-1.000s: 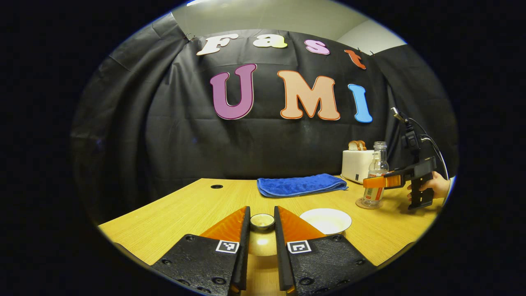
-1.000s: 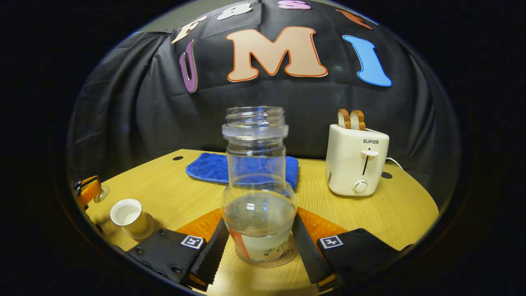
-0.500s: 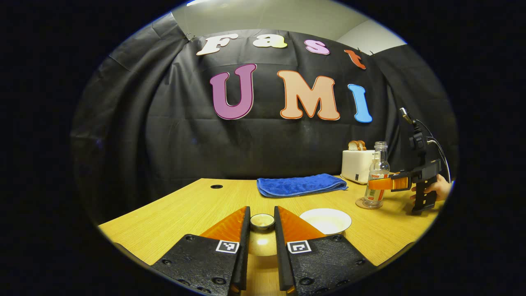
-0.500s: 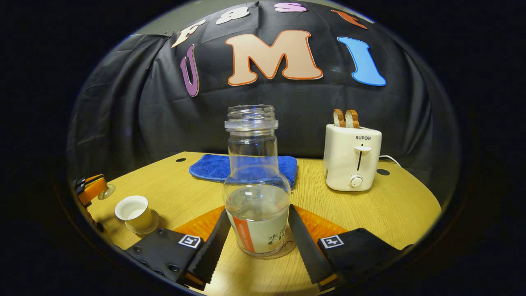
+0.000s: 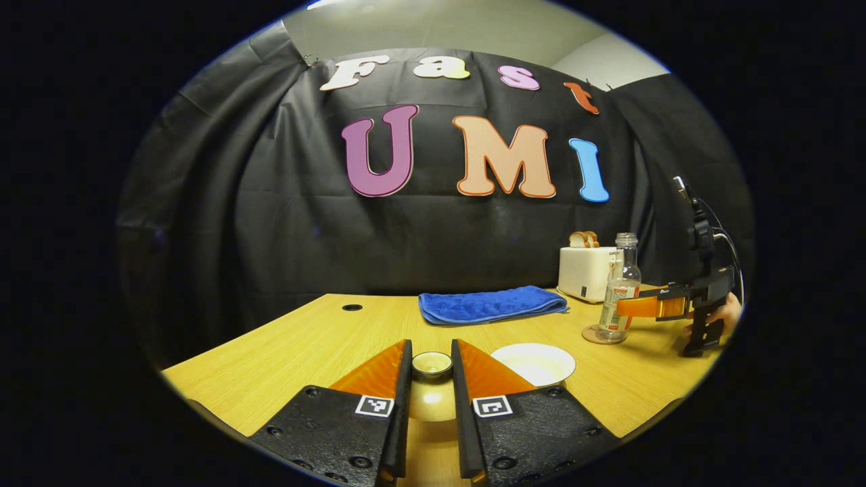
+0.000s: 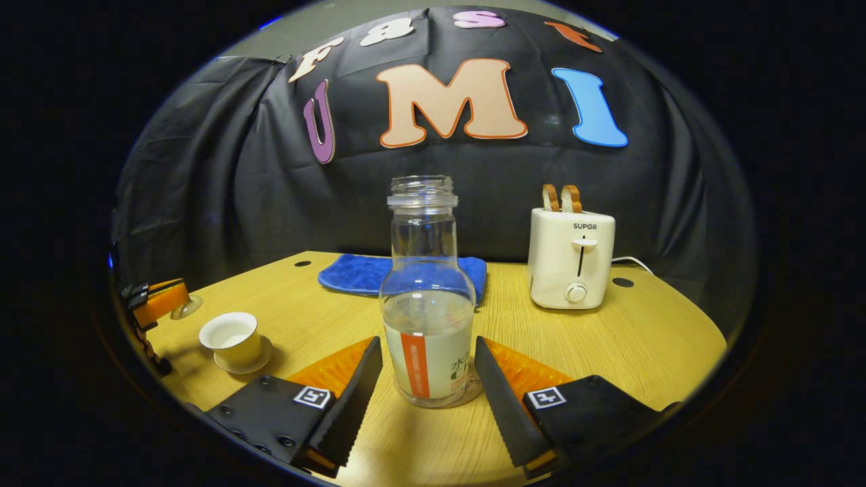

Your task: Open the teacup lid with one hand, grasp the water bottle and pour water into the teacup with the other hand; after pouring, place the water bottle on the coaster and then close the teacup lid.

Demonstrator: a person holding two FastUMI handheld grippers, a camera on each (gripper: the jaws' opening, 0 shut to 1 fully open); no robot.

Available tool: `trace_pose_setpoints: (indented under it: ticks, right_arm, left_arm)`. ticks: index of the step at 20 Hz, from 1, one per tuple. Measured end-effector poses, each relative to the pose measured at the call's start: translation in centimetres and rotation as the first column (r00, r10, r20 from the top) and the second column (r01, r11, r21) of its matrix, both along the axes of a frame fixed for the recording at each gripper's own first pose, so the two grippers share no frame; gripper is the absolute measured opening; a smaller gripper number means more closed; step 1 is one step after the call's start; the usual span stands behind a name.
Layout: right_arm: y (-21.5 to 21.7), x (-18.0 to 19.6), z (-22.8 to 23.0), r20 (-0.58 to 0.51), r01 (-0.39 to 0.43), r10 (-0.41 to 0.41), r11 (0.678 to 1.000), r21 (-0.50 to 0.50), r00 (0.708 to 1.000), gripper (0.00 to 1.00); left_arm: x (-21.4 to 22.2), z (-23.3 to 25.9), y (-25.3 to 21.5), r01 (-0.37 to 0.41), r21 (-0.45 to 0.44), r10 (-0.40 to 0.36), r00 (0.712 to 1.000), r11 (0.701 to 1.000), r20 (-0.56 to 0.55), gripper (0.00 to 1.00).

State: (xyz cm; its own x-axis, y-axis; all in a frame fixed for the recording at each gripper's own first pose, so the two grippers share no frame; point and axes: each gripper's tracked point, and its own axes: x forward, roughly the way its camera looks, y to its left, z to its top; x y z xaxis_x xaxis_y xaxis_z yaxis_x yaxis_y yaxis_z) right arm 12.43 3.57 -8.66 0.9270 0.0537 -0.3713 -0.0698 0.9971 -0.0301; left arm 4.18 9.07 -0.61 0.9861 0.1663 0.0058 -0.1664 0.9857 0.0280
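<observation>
The clear water bottle [image 6: 428, 325], part full and uncapped, stands upright on the round coaster [image 6: 469, 394]. My right gripper [image 6: 427, 346] is open, its fingertips flanking the bottle's lower part with small gaps. The left gripper view shows the same bottle [image 5: 619, 287] on its coaster [image 5: 594, 335], with the right gripper [image 5: 639, 308] just to its right. My left gripper [image 5: 431, 370] is shut on the golden teacup lid [image 5: 432, 389], held above the table. The open teacup [image 5: 533, 362] sits just right of it. In the right gripper view the teacup [image 6: 233, 337] rests on a saucer [image 6: 260, 358].
A white toaster [image 6: 572, 260] with two bread slices stands at the back right of the wooden table [image 6: 643, 345]. A folded blue towel [image 6: 358, 274] lies behind the bottle. A hand [image 5: 727, 312] holds the right gripper near the table's right edge.
My right gripper has opened and drawn back from the bottle, which stays upright on the coaster. The left gripper has kept still with the lid.
</observation>
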Motion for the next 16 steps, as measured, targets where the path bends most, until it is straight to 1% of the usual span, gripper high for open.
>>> trace_pose_setpoints:
  ticks: [2, 3, 5, 6, 8, 9, 11, 13, 14, 16]
  right_arm:
    - [-0.5, -0.7, 0.3, 0.012, 0.010, -0.010, 1.000, -0.009, 1.000, 0.89]
    - [-0.7, -1.0, 0.3, 0.015, 0.013, -0.013, 1.000, -0.010, 1.000, 0.89]
    - [-1.1, -1.6, 0.4, 0.021, 0.019, -0.019, 1.000, -0.006, 1.000, 0.89]
    - [-1.3, -1.8, 0.4, 0.023, 0.022, -0.022, 1.000, -0.006, 0.999, 0.85]
    - [-1.6, -2.3, 0.7, 0.034, 0.026, -0.025, 1.000, -0.011, 0.999, 0.85]
    - [-1.8, -2.5, 0.8, 0.042, 0.026, -0.026, 1.000, -0.014, 0.999, 0.89]
    - [-2.2, -2.9, 1.0, 0.052, 0.030, -0.028, 0.999, -0.026, 0.998, 0.89]
    - [-2.5, -3.1, 1.4, 0.067, 0.035, -0.034, 0.999, -0.016, 0.997, 0.89]
    - [-2.7, -3.2, 1.6, 0.075, 0.039, -0.038, 0.999, -0.014, 0.996, 0.85]
    - [-2.9, -3.7, 2.1, 0.105, 0.042, -0.040, 0.999, -0.019, 0.994, 0.86]
  left_arm:
    - [0.7, -0.1, -0.3, 0.016, 0.001, -0.016, 1.000, 1.000, -0.002, 0.28]
    - [1.1, -0.1, -0.7, 0.031, 0.001, -0.031, 1.000, 1.000, -0.002, 0.28]
    - [2.0, -0.1, -1.4, 0.064, 0.001, -0.064, 0.998, 0.998, -0.006, 0.28]
    - [2.5, -0.1, -1.8, 0.080, -0.001, -0.080, 0.997, 0.997, -0.005, 0.28]
    - [3.2, -0.2, -2.8, 0.120, -0.003, -0.120, 0.993, 0.993, -0.007, 0.28]
    - [3.4, -0.3, -3.3, 0.140, -0.003, -0.140, 0.990, 0.990, -0.008, 0.28]
    - [3.7, -0.2, -4.1, 0.181, -0.004, -0.181, 0.983, 0.983, -0.005, 0.28]
    - [4.1, -0.3, -4.9, 0.219, -0.003, -0.219, 0.976, 0.976, -0.007, 0.28]
    - [4.2, -0.2, -5.4, 0.236, -0.003, -0.236, 0.972, 0.972, -0.007, 0.28]
    - [4.3, -0.2, -6.1, 0.267, -0.002, -0.267, 0.964, 0.964, -0.009, 0.28]
